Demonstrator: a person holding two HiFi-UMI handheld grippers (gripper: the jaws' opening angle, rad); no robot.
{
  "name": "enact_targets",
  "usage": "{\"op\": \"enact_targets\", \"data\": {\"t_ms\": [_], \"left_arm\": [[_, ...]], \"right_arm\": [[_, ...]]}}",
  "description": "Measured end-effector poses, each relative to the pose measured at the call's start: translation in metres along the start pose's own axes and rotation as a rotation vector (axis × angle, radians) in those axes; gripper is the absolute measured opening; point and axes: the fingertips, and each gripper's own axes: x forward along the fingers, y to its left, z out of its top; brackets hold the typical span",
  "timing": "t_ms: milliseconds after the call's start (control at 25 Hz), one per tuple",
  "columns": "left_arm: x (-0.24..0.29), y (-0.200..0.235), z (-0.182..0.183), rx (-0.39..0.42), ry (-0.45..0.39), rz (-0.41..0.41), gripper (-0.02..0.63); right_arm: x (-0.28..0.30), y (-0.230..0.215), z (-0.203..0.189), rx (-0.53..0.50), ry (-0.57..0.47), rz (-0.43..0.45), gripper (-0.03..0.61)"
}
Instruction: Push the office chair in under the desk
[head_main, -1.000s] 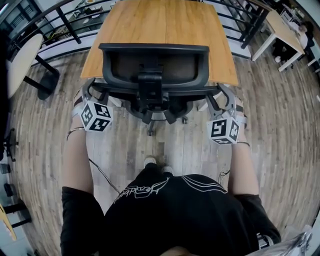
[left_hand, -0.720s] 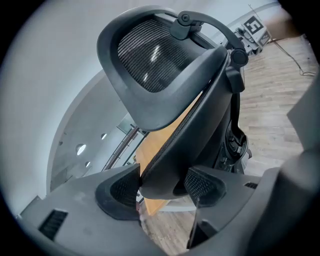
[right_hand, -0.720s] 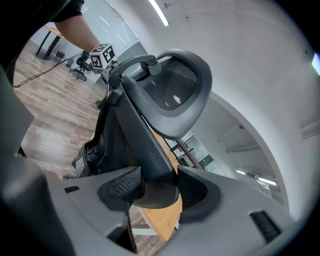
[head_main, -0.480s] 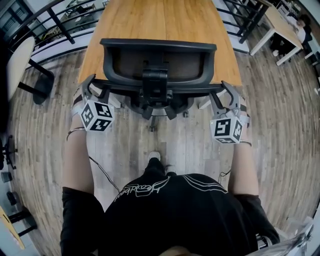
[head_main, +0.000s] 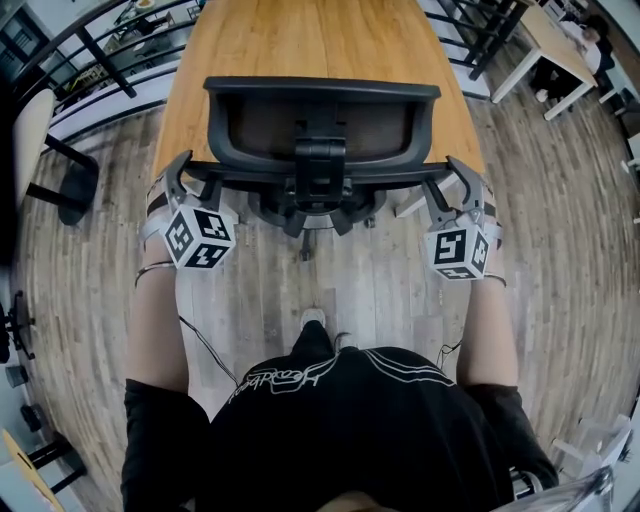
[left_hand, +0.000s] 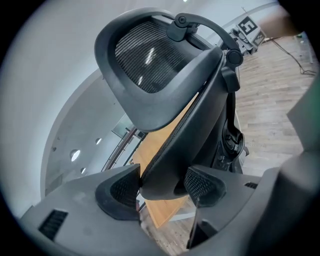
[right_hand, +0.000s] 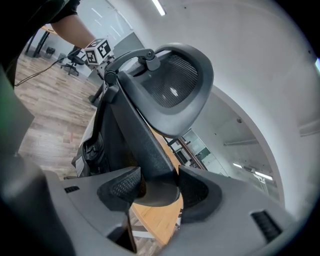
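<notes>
1. On the left: left tongs (head_main: 190, 178) spread wide yet clamped on the left edge of the office chair (head_main: 320, 125), one ribbed pad pressed against each face of the backrest frame.
2. In the middle: black mesh-backed office chair facing the wooden worktop (head_main: 320, 40), backrest upright at the worktop's near edge, seat hidden beneath. Part of the wheeled base (head_main: 305, 225) visible on the plank floor (head_main: 390, 290) just behind.
3. On the right: right tongs (head_main: 457, 182) gripping the backrest's right edge the same way, pads tight on either side.
4. Progress, as a judgement: largely pushed in, seat apparently already under the worktop. Possibly one last short push left, then release of both tongs. Unclear whether the backrest touches the worktop.
</notes>
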Motion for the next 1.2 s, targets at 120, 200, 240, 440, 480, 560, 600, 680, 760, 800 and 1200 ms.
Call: {"op": "enact_targets", "data": {"t_ms": [120,200,240,440,480,560,600,680,760,800,1200], "left_arm": [[0.001,-0.004,0.008,0.013,-0.023,-0.012,0.253],[0.000,-0.006,0.010,0.014,-0.036,-0.011,0.253],[0.000,-0.007,0.009,0.016,-0.035,-0.010,0.253],[0.000,-0.007,0.010,0.019,-0.068,-0.014,0.253],[-0.001,-0.007,0.010,0.021,-0.077,-0.021,0.253],[-0.002,-0.007,0.011,0.015,-0.098,-0.041,0.253],[-0.002,-0.007,0.011,0.007,-0.109,-0.051,0.256],[-0.003,-0.009,0.011,-0.008,-0.127,-0.066,0.264],[-0.007,-0.009,0.006,-0.023,-0.130,-0.087,0.268],[-0.010,-0.008,0.002,-0.034,-0.126,-0.097,0.270],[-0.105,0.007,-0.007,-0.576,-0.281,-0.275,0.259]], "right_arm": [[0.009,-0.007,-0.008,-0.009,0.030,-0.014,0.247],[0.011,-0.008,-0.011,-0.014,0.044,-0.020,0.247],[0.011,-0.008,-0.011,-0.015,0.048,-0.022,0.247],[0.012,-0.008,-0.011,-0.018,0.070,-0.045,0.247],[0.012,-0.008,-0.011,-0.016,0.077,-0.045,0.249],[0.013,-0.008,-0.011,-0.001,0.094,-0.041,0.250],[0.013,-0.008,-0.011,0.008,0.105,-0.038,0.253],[0.014,-0.008,-0.011,0.011,0.128,-0.037,0.258],[0.012,-0.007,-0.012,0.027,0.142,-0.038,0.258],[0.008,-0.008,-0.012,0.060,0.141,-0.037,0.261],[-0.062,0.008,0.038,0.771,-0.133,0.202,0.261]]}}
